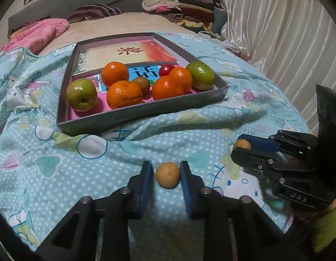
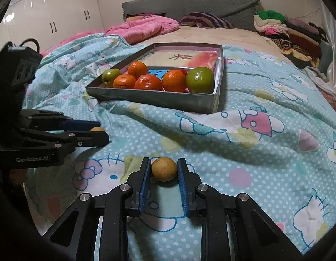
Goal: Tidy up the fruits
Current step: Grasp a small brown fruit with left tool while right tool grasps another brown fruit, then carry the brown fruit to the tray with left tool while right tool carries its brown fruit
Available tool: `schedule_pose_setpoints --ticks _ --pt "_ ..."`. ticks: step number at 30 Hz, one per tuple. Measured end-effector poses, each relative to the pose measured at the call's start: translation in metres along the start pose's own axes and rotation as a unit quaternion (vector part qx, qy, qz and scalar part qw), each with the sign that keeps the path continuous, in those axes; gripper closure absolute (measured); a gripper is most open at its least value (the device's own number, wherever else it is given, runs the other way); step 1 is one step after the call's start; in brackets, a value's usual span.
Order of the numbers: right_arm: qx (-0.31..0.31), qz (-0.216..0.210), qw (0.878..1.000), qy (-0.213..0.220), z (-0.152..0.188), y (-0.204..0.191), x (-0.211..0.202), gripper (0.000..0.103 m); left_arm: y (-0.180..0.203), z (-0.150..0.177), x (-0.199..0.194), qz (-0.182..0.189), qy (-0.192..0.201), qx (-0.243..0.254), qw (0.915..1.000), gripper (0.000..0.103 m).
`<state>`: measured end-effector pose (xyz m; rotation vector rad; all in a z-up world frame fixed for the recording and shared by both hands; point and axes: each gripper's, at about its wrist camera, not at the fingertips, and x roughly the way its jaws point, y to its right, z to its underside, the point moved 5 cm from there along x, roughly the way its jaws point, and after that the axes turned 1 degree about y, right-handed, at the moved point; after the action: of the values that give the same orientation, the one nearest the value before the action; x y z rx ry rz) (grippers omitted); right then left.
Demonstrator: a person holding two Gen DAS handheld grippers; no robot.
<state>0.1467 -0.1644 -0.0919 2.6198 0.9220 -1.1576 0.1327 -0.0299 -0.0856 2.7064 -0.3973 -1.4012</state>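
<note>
A home bedroom: bed [image 2: 211,34], headboard [image 2: 189,2], wardrobe [image 2: 52,17], folded clothes [image 2: 285,28].

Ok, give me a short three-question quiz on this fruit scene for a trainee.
1. True or false: each gripper is shut on a small tan fruit.
2. How many oranges lie in the grey tray?
3. The tray rests on: A) a wooden table B) a patterned quilt C) the floor.

Key
1. True: left gripper holds one tan fruit, right gripper another.
2. Four, e.g..
3. B, the quilt.
</note>
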Motion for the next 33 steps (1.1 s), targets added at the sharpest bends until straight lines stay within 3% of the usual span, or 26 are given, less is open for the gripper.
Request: schedule_pose_setpoints --ticks 5,19,33 --pt "-0.006 -0.011 1.000 0.013 -0.003 -0.005 -0.005 0.078 -0.004 0.001 -0.009 0.008 -0.001 -0.002 1.0000 0.080" --pt "-0.011 -0.030 0.998 0.046 -0.017 -0.013 -0.019 0.078 -0.047 -0.027 -0.050 -0.016 0.045 -0.047 0.9978 0.080" --pt "-0.011 -0.023 0.996 0.086 -0.054 -0.002 -0.034 0.078 -0.054 -0.065 -0.051 -0.030 0.059 -0.041 0.9969 0.080"
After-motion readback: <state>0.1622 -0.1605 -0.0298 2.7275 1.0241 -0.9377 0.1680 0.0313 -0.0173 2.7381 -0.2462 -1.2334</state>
